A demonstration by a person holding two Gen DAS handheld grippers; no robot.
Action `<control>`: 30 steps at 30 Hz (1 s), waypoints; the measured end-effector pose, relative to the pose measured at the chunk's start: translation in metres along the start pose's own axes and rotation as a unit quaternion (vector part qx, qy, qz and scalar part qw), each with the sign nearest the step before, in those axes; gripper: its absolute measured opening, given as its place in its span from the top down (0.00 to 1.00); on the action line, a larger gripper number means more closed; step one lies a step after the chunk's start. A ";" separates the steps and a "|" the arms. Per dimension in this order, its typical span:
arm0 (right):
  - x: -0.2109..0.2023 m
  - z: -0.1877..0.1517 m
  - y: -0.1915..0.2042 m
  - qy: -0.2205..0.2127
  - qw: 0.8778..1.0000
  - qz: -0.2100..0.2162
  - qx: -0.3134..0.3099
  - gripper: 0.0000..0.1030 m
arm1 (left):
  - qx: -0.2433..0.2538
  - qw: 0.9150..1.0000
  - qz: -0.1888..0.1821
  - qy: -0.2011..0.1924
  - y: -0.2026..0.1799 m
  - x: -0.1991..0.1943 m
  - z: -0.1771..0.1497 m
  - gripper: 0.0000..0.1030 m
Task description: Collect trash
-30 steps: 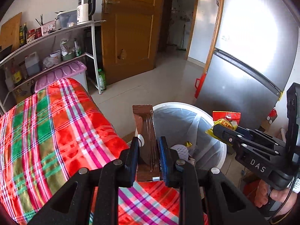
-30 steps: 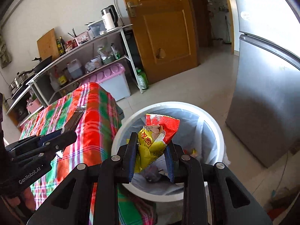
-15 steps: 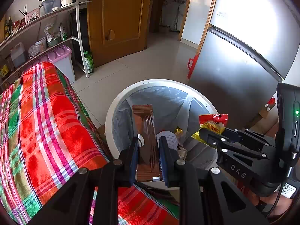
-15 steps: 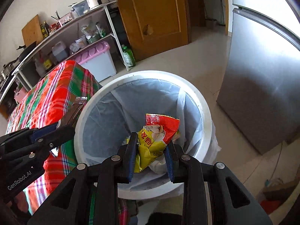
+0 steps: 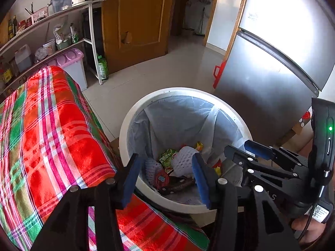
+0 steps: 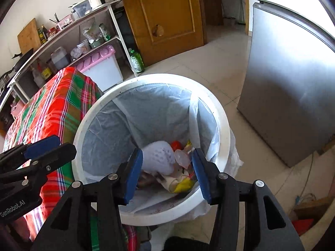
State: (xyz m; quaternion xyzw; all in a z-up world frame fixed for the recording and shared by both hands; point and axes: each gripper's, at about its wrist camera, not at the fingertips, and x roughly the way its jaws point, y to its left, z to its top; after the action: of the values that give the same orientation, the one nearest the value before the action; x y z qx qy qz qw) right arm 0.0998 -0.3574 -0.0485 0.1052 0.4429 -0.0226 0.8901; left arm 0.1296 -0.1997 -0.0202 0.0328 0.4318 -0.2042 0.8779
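Two black handheld grippers with blue finger pads are held side by side, both angled downward. The left gripper [image 5: 165, 176] has its jaws spread wide with nothing between them. The right gripper [image 6: 166, 172] is just beside it, its jaws likewise spread wide and empty. Part of the right hand [image 5: 307, 228] shows beneath its handle.

Lettering on the gripper bodies

"GenRobot.AI" is printed in white on the black body of the left gripper [image 6: 44, 155], as seen from the right wrist view. The letters "AS", the rest being hidden, are seen on the right gripper [image 5: 247, 149] from the left wrist view. A QR-code label [image 5: 319, 211] is stuck on its handle; its small print cannot be read.
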 end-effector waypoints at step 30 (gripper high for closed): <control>-0.133 -0.065 0.046 -0.161 0.986 -0.022 -0.020 0.51 | -0.019 0.986 0.097 -0.134 0.016 -0.112 -0.055 0.23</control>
State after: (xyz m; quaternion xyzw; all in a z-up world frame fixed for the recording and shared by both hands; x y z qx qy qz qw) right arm -0.0254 -0.3064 0.0268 0.0722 0.2963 -0.0496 0.9511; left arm 0.0337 -0.1351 0.0297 0.0304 0.3085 -0.1129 0.9440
